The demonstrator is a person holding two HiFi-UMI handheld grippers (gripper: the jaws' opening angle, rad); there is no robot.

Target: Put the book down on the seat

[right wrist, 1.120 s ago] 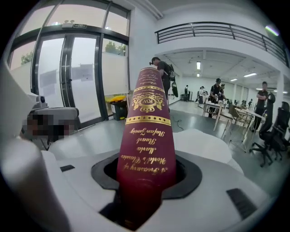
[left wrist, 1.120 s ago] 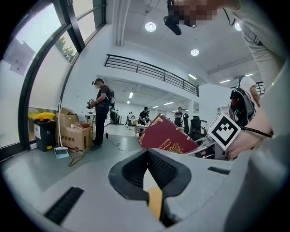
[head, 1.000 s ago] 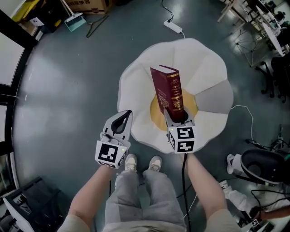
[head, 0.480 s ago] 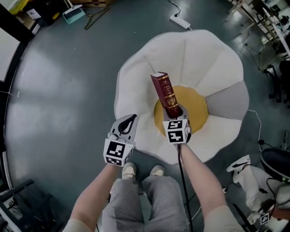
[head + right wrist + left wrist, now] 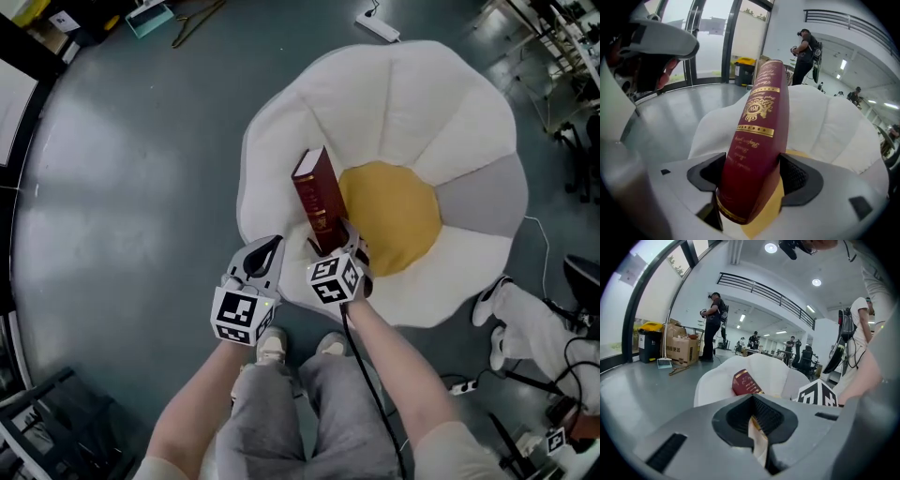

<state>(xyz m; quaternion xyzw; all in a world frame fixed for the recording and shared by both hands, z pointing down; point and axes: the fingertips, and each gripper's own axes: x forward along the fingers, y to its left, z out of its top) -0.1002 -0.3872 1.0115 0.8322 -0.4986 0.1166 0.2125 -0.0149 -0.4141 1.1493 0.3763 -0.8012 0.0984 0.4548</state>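
Observation:
A dark red book (image 5: 317,197) with gold print leans up and to the left over the flower-shaped seat (image 5: 403,103), where a white petal meets the yellow centre (image 5: 398,216). My right gripper (image 5: 330,246) has the book's lower end between its jaws. In the right gripper view the pads sit against both covers of the book (image 5: 759,126), and the right gripper (image 5: 752,176) is opening. My left gripper (image 5: 261,255) hangs beside it at the seat's near edge, shut and holding nothing. The left gripper view looks over the shut left gripper (image 5: 757,427) to the book (image 5: 746,383).
Grey floor surrounds the seat. A power strip (image 5: 377,26) and a dustpan (image 5: 150,17) lie at the far edge. My shoes (image 5: 270,342) stand just before the seat. A person (image 5: 714,326) stands by cardboard boxes (image 5: 679,348) and a yellow-lidded bin (image 5: 649,341).
The right gripper has swung the book left and lower, from above the yellow centre to the white petal's edge, close to the left gripper. The book now leans left.

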